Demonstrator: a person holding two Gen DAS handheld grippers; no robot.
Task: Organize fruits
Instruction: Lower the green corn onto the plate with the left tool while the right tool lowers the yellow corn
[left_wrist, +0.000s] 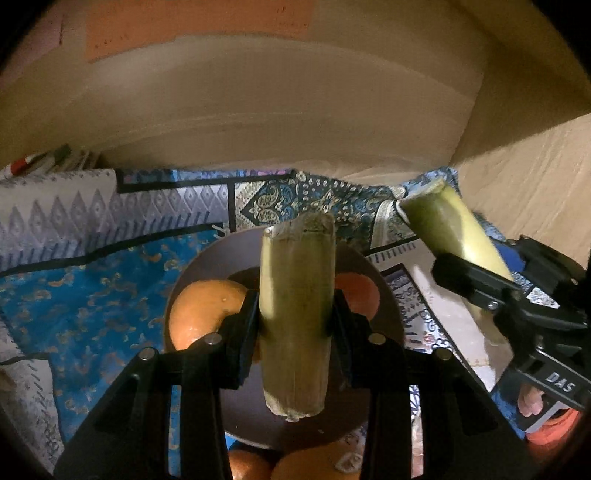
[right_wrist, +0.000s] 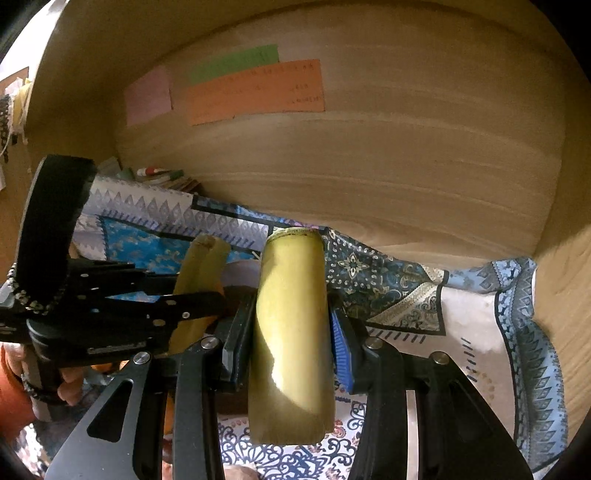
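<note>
My left tongs (left_wrist: 295, 314) and right tongs (right_wrist: 291, 339) are each clamped mid-length on a stiff, smooth-skinned, light green stalk piece (left_wrist: 295, 295), the left one above the brown plate (left_wrist: 388, 317) of oranges (left_wrist: 199, 314) on the cloth-covered tabletop (left_wrist: 92, 295).

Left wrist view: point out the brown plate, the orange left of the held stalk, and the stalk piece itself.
brown plate (left_wrist: 388, 295), left wrist view, bare right rim.
orange (left_wrist: 201, 314), left wrist view, middle of peel.
stalk piece (left_wrist: 295, 314), left wrist view, mid-length between the pads.
</note>
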